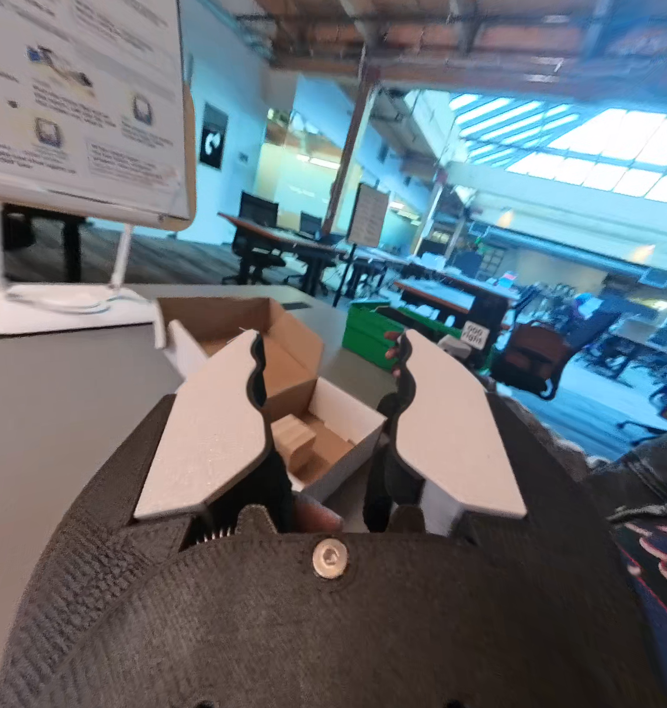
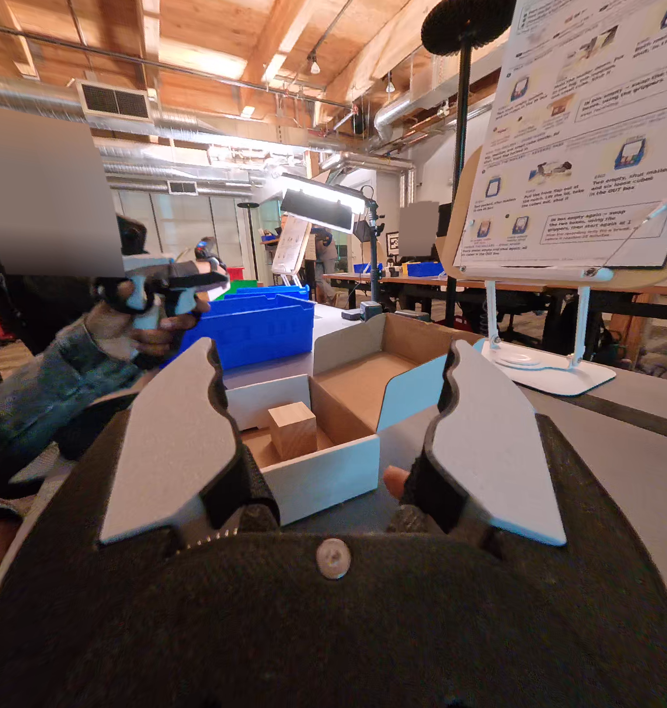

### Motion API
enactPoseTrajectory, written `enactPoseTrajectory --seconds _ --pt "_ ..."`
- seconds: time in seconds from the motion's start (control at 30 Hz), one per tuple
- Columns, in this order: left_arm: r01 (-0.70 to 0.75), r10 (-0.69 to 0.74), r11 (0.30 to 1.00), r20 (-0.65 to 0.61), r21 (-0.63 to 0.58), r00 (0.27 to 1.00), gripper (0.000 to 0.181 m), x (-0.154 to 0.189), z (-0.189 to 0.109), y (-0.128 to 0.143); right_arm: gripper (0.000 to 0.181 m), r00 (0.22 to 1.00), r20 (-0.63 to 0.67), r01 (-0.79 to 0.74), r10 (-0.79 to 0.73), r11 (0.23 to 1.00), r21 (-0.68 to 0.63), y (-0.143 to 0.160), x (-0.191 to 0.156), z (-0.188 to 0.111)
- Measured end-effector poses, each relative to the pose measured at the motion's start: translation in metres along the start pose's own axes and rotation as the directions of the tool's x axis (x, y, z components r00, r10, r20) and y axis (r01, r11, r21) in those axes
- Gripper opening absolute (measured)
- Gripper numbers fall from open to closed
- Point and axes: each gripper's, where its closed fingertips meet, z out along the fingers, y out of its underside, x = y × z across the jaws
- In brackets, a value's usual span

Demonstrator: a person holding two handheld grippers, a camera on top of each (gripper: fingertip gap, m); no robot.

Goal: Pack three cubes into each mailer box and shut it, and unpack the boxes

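Cardboard, white outside and brown inside: the mailer box (image 2: 324, 475) stands open on the grey tabletop (image 2: 611, 479), lid (image 2: 362, 367) folded back. At far left the left gripper (image 2: 209, 281) hangs raised, seemingly empty, jaws parted in its own view. One wooden cube (image 2: 293, 429) clearly sits inside; others are uncertain. Right gripper (image 2: 331, 387) gapes empty before the box. Packing or unpacking looks partway through.

Matt cardboard mailer box (image 2: 324, 479); bare wood cube (image 2: 293, 429); glossy plastic bin (image 2: 255, 333).
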Motion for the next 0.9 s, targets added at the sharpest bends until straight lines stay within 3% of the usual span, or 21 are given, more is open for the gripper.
enactPoseTrajectory --seconds 0.1,0.2,0.27,0.33,0.4,0.5,0.67,0.9 --pt "-0.07 0.092 0.991 0.201 -0.111 0.975 0.073 -0.03 -0.043 -0.017 0.11 1.0 0.023 0.01 -0.009 0.999 -0.046 0.01 -0.005 0.003" --pt "-0.123 0.18 0.98 0.427 -0.159 0.886 0.075 -0.064 -0.107 -0.045 0.111 0.999 0.034 0.039 -0.037 0.997 -0.063 0.012 -0.008 0.004" --pt "-0.13 0.26 0.96 0.618 -0.248 0.742 0.074 -0.1 -0.161 -0.054 0.111 0.999 0.036 0.028 -0.026 0.998 -0.053 0.011 -0.009 0.004" --pt "-0.023 0.324 0.926 0.765 -0.376 0.556 0.075 -0.142 -0.219 -0.047 0.111 0.999 0.037 0.008 -0.007 0.999 -0.042 0.009 -0.008 0.003" --pt "0.153 0.352 0.869 0.804 -0.471 0.478 0.074 -0.171 -0.257 -0.027 0.111 0.999 0.039 0.001 0.0 0.999 -0.035 0.008 -0.009 0.003" --pt "0.317 0.384 0.772 0.801 -0.552 0.459 0.074 -0.199 -0.28 -0.001 0.112 0.999 0.039 0.014 -0.013 0.999 -0.047 0.01 -0.009 0.004" --pt "0.481 0.431 0.588 0.755 -0.65 0.494 0.066 -0.221 -0.294 0.032 0.112 0.999 0.04 0.011 -0.009 0.999 -0.052 0.012 -0.01 0.005" --pt "0.539 0.419 0.499 0.733 -0.679 0.535 0.047 -0.231 -0.298 0.053 0.112 0.999 0.045 0.024 -0.021 0.998 -0.062 0.014 -0.012 0.006"
